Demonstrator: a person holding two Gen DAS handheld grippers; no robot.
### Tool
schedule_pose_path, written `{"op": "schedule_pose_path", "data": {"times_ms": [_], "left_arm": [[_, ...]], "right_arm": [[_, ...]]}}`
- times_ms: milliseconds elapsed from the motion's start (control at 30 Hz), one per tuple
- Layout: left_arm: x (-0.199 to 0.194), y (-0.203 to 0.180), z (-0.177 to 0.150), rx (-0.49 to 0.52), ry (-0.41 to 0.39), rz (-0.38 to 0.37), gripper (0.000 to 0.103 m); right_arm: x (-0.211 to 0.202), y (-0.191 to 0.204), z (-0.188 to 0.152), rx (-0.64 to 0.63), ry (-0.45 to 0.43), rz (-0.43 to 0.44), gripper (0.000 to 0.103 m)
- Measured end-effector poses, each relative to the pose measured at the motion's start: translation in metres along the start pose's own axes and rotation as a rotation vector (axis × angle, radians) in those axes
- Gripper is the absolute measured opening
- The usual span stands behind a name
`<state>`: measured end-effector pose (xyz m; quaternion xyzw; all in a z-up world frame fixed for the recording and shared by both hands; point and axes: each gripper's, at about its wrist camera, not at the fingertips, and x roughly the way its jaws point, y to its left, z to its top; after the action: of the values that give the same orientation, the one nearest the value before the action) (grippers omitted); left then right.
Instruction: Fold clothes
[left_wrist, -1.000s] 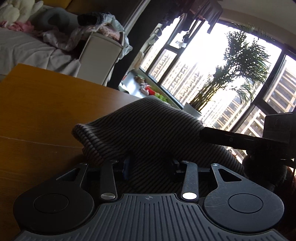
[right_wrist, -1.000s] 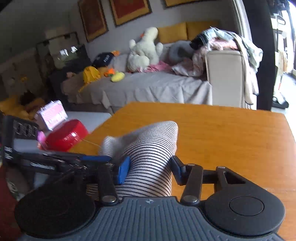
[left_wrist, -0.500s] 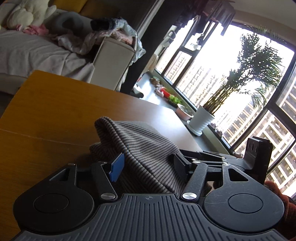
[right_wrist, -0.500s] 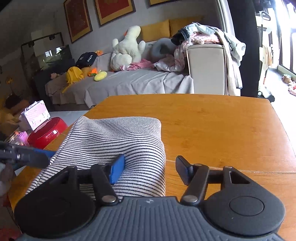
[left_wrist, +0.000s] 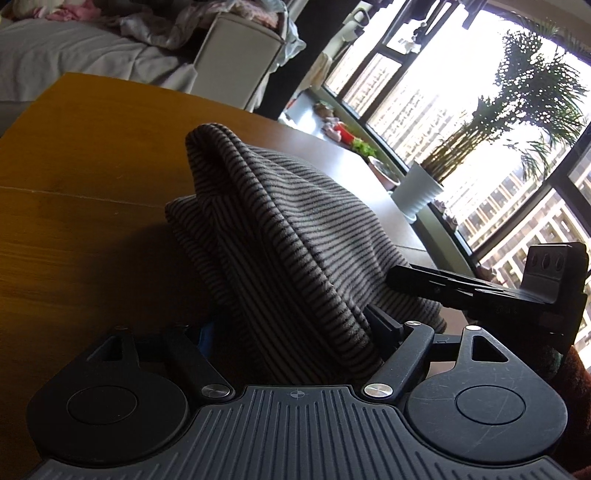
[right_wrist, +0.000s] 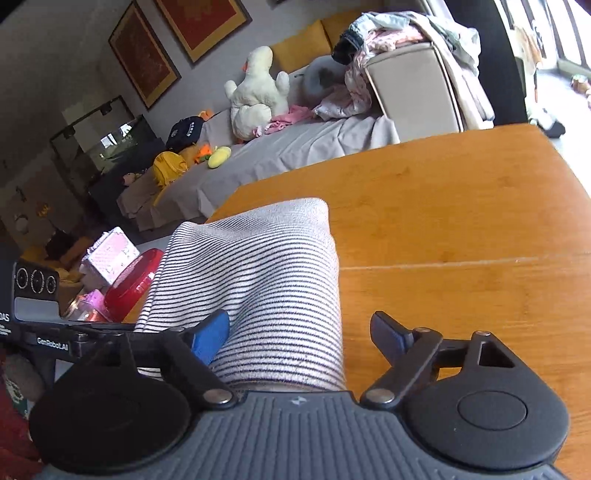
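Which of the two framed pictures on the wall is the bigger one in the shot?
The right-hand framed picture, cut by the top edge; the left framed picture, nearer the glass tank, looks smaller.

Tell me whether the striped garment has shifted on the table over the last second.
Yes. In the right wrist view the striped garment has dropped from a raised bunch to lie flatter on the wooden table, its far edge nearer the table's seam.

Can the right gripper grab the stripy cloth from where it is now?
Probably yes. The striped garment already lies between the right gripper's opening jaws on the wooden table; nothing blocks it. The right-hand pad stands clear of the cloth, so it would only need closing.
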<state>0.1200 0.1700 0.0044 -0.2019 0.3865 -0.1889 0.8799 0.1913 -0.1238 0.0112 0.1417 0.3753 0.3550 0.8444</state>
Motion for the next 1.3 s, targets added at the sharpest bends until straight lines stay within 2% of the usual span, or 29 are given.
{"op": "schedule_pose_path", "data": {"times_ms": [100, 167, 233, 267, 300, 333, 467, 600, 700, 767, 833, 933, 967, 1100, 1233, 1300], "left_arm": [[0.001, 0.000, -0.001, 0.001, -0.005, -0.015, 0.073], [0.001, 0.000, -0.003, 0.002, -0.009, -0.024, 0.070], [0.001, 0.000, -0.004, 0.002, -0.012, -0.031, 0.068], [0.000, 0.000, -0.004, 0.003, -0.014, -0.034, 0.066], [0.000, 0.000, -0.004, 0.003, -0.017, -0.038, 0.065], [-0.001, 0.001, -0.004, 0.001, -0.019, -0.041, 0.065], [0.001, 0.008, -0.009, -0.031, -0.013, -0.086, 0.064], [0.003, 0.003, -0.012, -0.004, -0.009, -0.086, 0.066], [-0.001, -0.005, -0.008, 0.020, -0.002, -0.072, 0.066], [-0.005, -0.009, -0.007, 0.035, 0.000, -0.065, 0.067], [-0.007, -0.014, -0.008, 0.051, 0.010, -0.055, 0.067], [-0.007, -0.023, -0.016, 0.076, 0.030, -0.042, 0.057], [-0.009, -0.026, -0.017, 0.077, 0.024, -0.051, 0.054], [-0.013, -0.039, -0.018, 0.083, 0.004, -0.109, 0.054], [0.002, -0.045, -0.031, 0.105, 0.064, -0.085, 0.054], [0.006, -0.042, -0.038, 0.093, 0.090, -0.087, 0.056]], "right_arm": [[0.003, 0.001, -0.010, 0.028, 0.020, 0.069, 0.085], [-0.001, 0.016, -0.014, -0.039, 0.001, 0.026, 0.071], [-0.016, 0.031, -0.011, -0.086, -0.051, 0.043, 0.058], [-0.024, 0.036, -0.009, -0.108, -0.069, 0.063, 0.057], [-0.031, 0.040, -0.008, -0.129, -0.083, 0.084, 0.057], [-0.035, 0.046, -0.008, -0.169, -0.087, 0.070, 0.056], [-0.030, 0.044, -0.022, -0.218, -0.032, -0.057, 0.058], [-0.031, 0.035, -0.028, -0.208, -0.034, -0.107, 0.061], [-0.031, 0.040, -0.032, -0.278, -0.048, -0.147, 0.066], [-0.031, 0.037, -0.031, -0.276, -0.053, -0.148, 0.072], [-0.031, 0.033, -0.030, -0.267, -0.056, -0.145, 0.073], [-0.033, 0.034, -0.027, -0.269, -0.084, -0.153, 0.073], [-0.034, 0.034, -0.026, -0.269, -0.095, -0.155, 0.073], [-0.036, 0.034, -0.023, -0.292, -0.114, -0.189, 0.073], [-0.046, 0.049, -0.027, -0.389, -0.142, -0.219, 0.073], [-0.057, 0.062, -0.033, -0.459, -0.172, -0.195, 0.073]]}}
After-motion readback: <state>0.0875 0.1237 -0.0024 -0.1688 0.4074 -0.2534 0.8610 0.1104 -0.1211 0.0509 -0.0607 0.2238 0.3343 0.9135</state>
